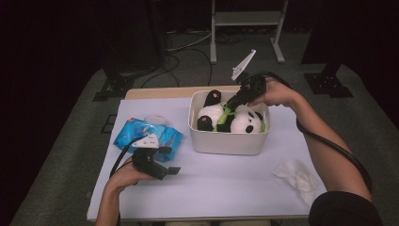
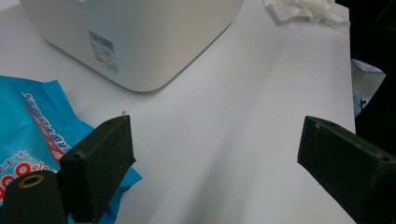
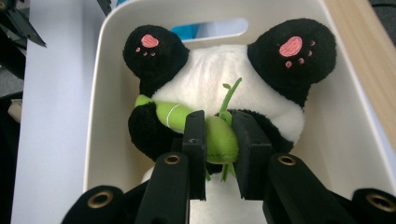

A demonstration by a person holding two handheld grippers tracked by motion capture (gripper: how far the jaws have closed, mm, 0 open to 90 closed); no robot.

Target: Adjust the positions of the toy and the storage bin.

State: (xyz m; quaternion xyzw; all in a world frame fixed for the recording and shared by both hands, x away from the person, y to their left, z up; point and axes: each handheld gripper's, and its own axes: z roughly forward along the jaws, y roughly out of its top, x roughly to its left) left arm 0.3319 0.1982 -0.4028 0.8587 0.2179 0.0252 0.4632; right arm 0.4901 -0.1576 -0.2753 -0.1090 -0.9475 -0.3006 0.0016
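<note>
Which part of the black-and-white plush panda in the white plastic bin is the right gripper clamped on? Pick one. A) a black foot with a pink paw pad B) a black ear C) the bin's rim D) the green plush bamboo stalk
D: in the right gripper view, the right gripper has its jaws closed on the green bamboo stalk across the panda's belly.

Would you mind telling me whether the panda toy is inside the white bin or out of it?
Inside. The panda toy lies within the white bin, feet up, with the right tool clamped on its green bamboo.
</note>
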